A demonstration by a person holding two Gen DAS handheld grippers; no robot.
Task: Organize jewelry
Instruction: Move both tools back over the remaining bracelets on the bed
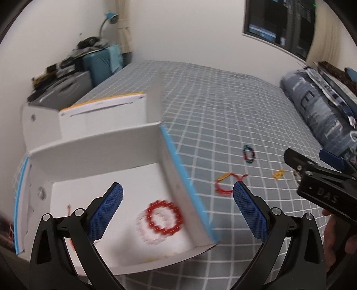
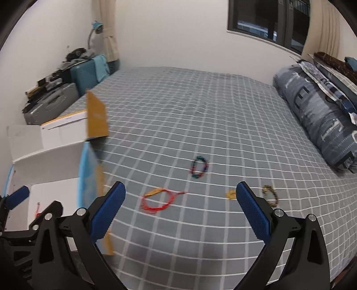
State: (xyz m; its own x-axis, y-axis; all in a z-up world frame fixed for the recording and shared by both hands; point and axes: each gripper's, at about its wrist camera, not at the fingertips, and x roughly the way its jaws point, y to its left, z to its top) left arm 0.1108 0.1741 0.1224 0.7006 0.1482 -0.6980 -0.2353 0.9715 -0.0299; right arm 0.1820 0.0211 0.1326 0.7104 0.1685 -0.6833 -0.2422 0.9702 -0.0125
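A white open box [image 1: 125, 142] with a blue edge sits on the bed at the left; a red beaded bracelet [image 1: 164, 219] lies inside on a white one. My left gripper [image 1: 178, 209] hovers open above the box with nothing between its fingers. On the bedspread lie a red cord bracelet [image 2: 156, 200], a dark multicoloured bead bracelet [image 2: 199, 167], a small yellow piece [image 2: 231, 194] and a brown-gold bracelet [image 2: 271, 195]. My right gripper [image 2: 180, 209] hangs open and empty above the red cord bracelet. The same box [image 2: 53, 156] shows at the left of the right wrist view.
The grey checked bedspread [image 2: 200, 107] stretches far back. A folded blue quilt [image 2: 319, 125] lies along the right edge. Suitcases [image 2: 67, 89] piled with clutter stand beyond the bed's left corner. A window [image 2: 267, 20] is in the back wall.
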